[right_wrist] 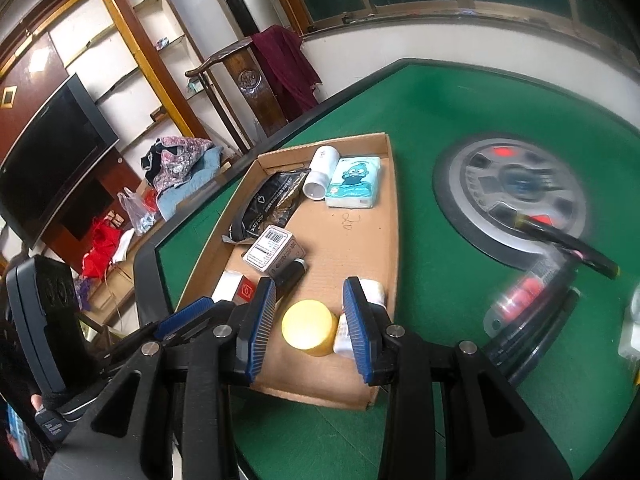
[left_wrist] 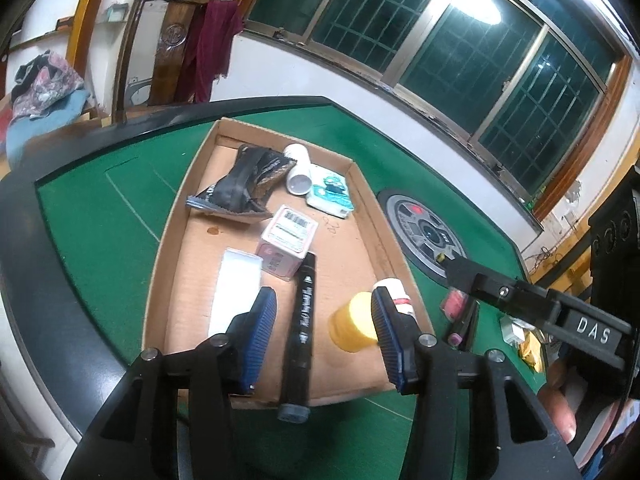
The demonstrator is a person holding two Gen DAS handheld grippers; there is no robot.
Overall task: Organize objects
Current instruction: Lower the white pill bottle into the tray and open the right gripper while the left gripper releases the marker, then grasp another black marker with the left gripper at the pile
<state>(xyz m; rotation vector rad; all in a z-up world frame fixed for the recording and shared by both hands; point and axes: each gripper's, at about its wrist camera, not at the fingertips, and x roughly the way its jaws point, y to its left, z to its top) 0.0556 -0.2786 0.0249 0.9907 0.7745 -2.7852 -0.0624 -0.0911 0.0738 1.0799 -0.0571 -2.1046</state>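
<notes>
A shallow cardboard tray (left_wrist: 176,240) lies on the green table (left_wrist: 100,220). It holds a black pouch (left_wrist: 244,184), a white cylinder (left_wrist: 299,172), a tissue pack (left_wrist: 330,196), a pink-and-white box (left_wrist: 286,240), a flat white box (left_wrist: 234,292), a black marker (left_wrist: 302,320), a yellow jar (left_wrist: 352,328) and a white tube (left_wrist: 400,296). My left gripper (left_wrist: 324,292) hovers open over the tray's near end. The marker lies between its pads, untouched. My right gripper (right_wrist: 309,284) is open and empty above the yellow jar (right_wrist: 308,328); its side (left_wrist: 520,296) shows at the right of the left wrist view.
A round grey console (right_wrist: 508,200) sits in the table's middle with a black pen (right_wrist: 568,248) across it. A black case with red items (right_wrist: 520,300) and small packets (left_wrist: 532,348) lie right of the tray. A wooden chair (right_wrist: 252,80) stands behind the table.
</notes>
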